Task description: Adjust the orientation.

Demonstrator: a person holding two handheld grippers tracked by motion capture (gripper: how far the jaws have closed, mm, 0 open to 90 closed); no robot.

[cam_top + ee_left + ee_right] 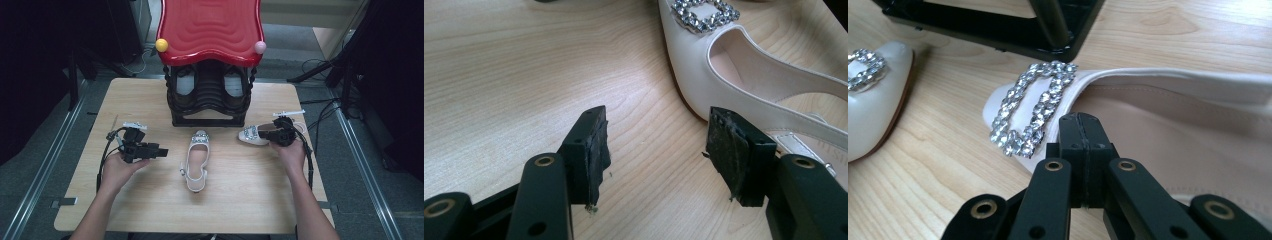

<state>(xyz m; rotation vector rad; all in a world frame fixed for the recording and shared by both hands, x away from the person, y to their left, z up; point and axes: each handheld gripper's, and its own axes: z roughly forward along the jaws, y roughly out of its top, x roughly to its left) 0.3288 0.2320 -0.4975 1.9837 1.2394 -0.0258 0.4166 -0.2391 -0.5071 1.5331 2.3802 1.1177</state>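
Wooden table carrying black shoe rack under red top.

High view: left gripper pointing at middle white shoe, right gripper sitting over second white shoe beside rack, likely gripping for lift.

Left gripper view: jaws standing apart, empty, shoe just beside.

Right gripper view: jaws pressing together at shoe's rim behind rhinestone buckle; whether pinching rim, cannot tell.
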